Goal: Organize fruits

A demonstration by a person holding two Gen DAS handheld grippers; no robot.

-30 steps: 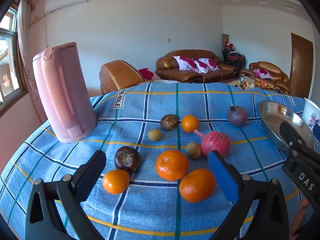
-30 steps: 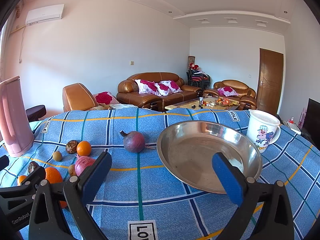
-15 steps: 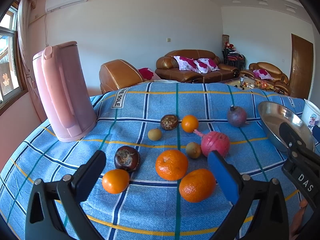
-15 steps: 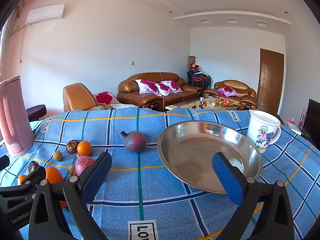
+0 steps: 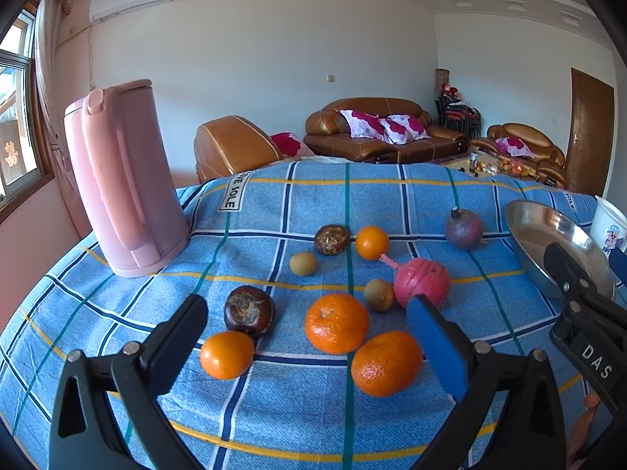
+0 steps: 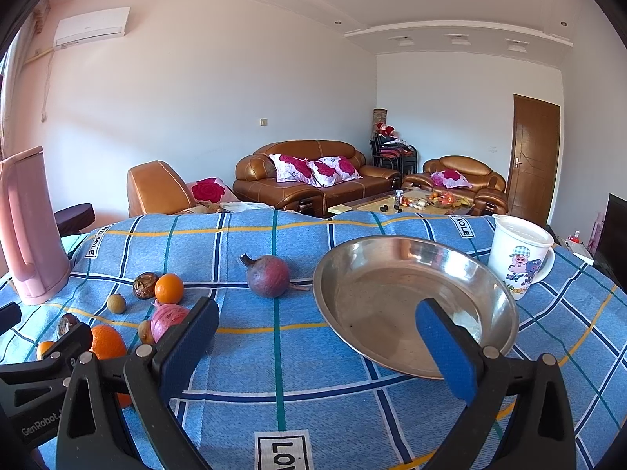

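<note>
Hovering: both hand-held grippers agape; oranges btwn left fingers.

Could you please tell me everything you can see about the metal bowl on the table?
The metal bowl is a wide, shallow, round dish of shiny steel with a rolled rim. It looks empty and dull inside. It sits on the blue checked tablecloth, beside the white cartoon mug; whether they touch is unclear.

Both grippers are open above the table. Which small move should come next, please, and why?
Probably lower the open left gripper onto the large orange mandarin between its fingers and close. All fruits lie loose on the blue checked cloth, the round steel bowl holds nothing, and the open right gripper hovers beside that bowl.
</note>
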